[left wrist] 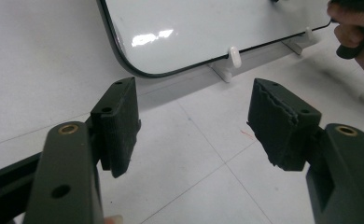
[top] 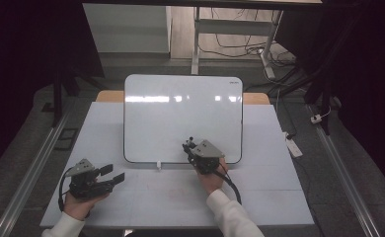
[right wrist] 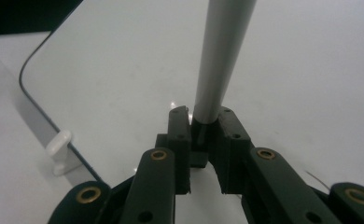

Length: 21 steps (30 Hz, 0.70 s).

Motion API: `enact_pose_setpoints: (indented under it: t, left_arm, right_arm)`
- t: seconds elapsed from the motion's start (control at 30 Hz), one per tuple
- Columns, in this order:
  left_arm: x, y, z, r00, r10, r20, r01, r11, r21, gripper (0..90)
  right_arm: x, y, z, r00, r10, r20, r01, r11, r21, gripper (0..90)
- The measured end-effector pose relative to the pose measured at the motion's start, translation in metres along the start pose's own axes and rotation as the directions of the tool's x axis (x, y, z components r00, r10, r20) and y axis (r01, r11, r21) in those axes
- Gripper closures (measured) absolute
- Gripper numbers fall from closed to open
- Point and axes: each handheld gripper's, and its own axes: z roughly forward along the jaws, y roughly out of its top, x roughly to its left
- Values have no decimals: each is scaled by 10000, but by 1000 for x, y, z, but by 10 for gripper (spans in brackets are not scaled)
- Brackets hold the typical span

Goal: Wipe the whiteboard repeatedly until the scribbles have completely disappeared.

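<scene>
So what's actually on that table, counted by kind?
Whiteboard: 1
White support clips under the whiteboard's lower edge: 2
Grey marker pen, clamped in the right gripper: 1
Handheld grippers, including the open left gripper: 2
Total: 6

A pale worktop (top: 259,197) stands on a grey floor (top: 338,197), with metal rails (top: 346,177) running along both sides. Dark curtains (top: 27,59) close the left and right. Behind, white desk legs (top: 196,44) rise above tangled cables (top: 240,47); a power strip (top: 294,146) lies at the right.
</scene>
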Motion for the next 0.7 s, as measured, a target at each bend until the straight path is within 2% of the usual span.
enact_pose_setpoints:
  t: [0.03,0.1,0.13,0.2,0.27,0.3,0.33,0.37,0.43,0.47,0.5,0.53,0.57,0.6,0.63,0.67,0.7]
  left_arm:
    - [0,0,-1,10000,-29,5,29,10000,-12,343]
    - [0,-1,-2,10000,-43,-12,43,10000,-50,343]
    - [1,-1,-1,10000,-57,5,57,10000,-46,343]
    - [1,0,0,10000,-56,-12,56,10000,-25,343]
    - [1,0,1,10000,-64,1,64,10000,13,343]
    - [1,0,1,10000,-26,3,26,10000,18,343]
    - [1,0,0,10000,-19,8,19,10000,11,343]
    - [0,0,0,10000,-31,3,31,10000,-2,343]
    - [0,0,-1,10000,-45,-4,45,10000,-14,343]
    - [0,0,-1,10000,-35,-5,35,10000,-22,343]
    - [0,0,0,10000,-73,4,73,10000,-14,343]
    - [1,0,1,10000,-80,-3,80,10000,7,343]
    - [1,0,1,10000,-75,-10,75,10000,18,343]
    - [1,0,1,10000,-44,-5,44,10000,21,343]
    - [1,0,1,10000,-37,-2,37,10000,18,343]
    - [1,0,0,10000,-46,-2,46,10000,7,343]
    - [1,0,0,10000,-57,-7,57,10000,-20,343]
  right_arm:
    - [-4,0,-1,9999,116,24,-116,9999,-70,776]
    - [-19,1,-7,9963,458,721,-438,9986,-296,777]
    - [-28,1,-10,9933,721,907,-690,9969,-370,776]
    - [-27,1,-11,9929,720,947,-691,9971,-331,776]
    - [-15,-1,-7,9985,468,283,-466,9989,-73,776]
    - [-8,-2,-6,9999,99,89,-100,9999,85,776]
    - [-6,-1,-6,9997,-186,128,184,9997,161,777]
    - [-10,-1,-7,9999,-50,150,48,9999,108,776]
    - [-25,-1,-12,9949,646,775,-631,9978,-213,776]
    - [-31,0,-13,9919,943,856,-918,9952,-329,776]
    - [-31,0,-13,9912,1009,854,-983,9946,-336,776]
    - [-26,0,-11,9935,860,752,-840,9960,-289,776]
    - [-19,-1,-8,9971,661,368,-655,9977,-170,776]
    - [-11,-1,-5,9995,305,86,-304,9995,-31,776]
    - [-4,-1,-4,9999,-136,58,136,9999,61,776]
    - [-6,-1,-4,9999,-99,19,99,9999,98,776]
    - [-11,-1,-6,9998,200,63,-200,9998,7,776]
